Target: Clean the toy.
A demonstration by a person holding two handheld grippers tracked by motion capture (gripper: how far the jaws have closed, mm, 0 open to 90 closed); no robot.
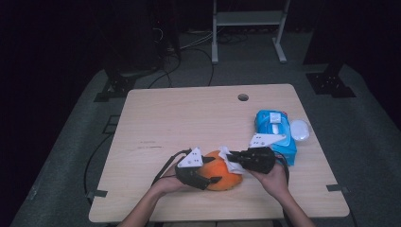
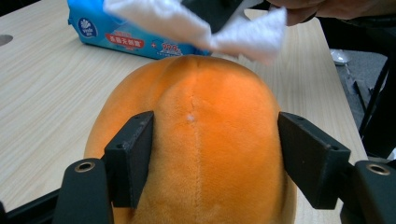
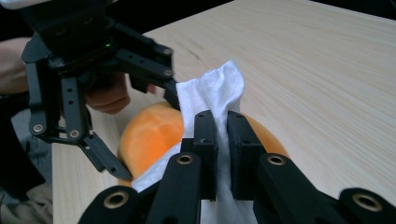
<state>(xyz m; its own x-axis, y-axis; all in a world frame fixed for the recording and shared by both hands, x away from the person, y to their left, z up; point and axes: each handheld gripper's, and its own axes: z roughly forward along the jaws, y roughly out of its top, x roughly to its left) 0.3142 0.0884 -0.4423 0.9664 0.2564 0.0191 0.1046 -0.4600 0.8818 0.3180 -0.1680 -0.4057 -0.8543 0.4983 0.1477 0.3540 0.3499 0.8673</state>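
Note:
An orange plush toy [image 1: 227, 177] lies near the table's front edge. My left gripper [image 1: 213, 169] holds it from the left; in the left gripper view its jaws [image 2: 215, 130] press both flanks of the plush [image 2: 205, 116]. My right gripper [image 1: 235, 158] comes in from the right, shut on a white wet wipe [image 1: 228, 160] just above the toy's top. In the right gripper view the wipe [image 3: 215, 88] sticks up from between the closed jaws [image 3: 222, 126], over the plush [image 3: 149, 135], with the left gripper [image 3: 140, 126] beyond. The wipe [image 2: 252, 35] hangs above the plush's far end.
A blue pack of wet wipes [image 1: 274, 132] lies at the right of the wooden table [image 1: 189, 118], with a white oval lid [image 1: 299, 129] beside it. The table has a round cable hole [image 1: 243, 97] at its far edge. A metal frame [image 1: 248, 28] stands on the floor behind.

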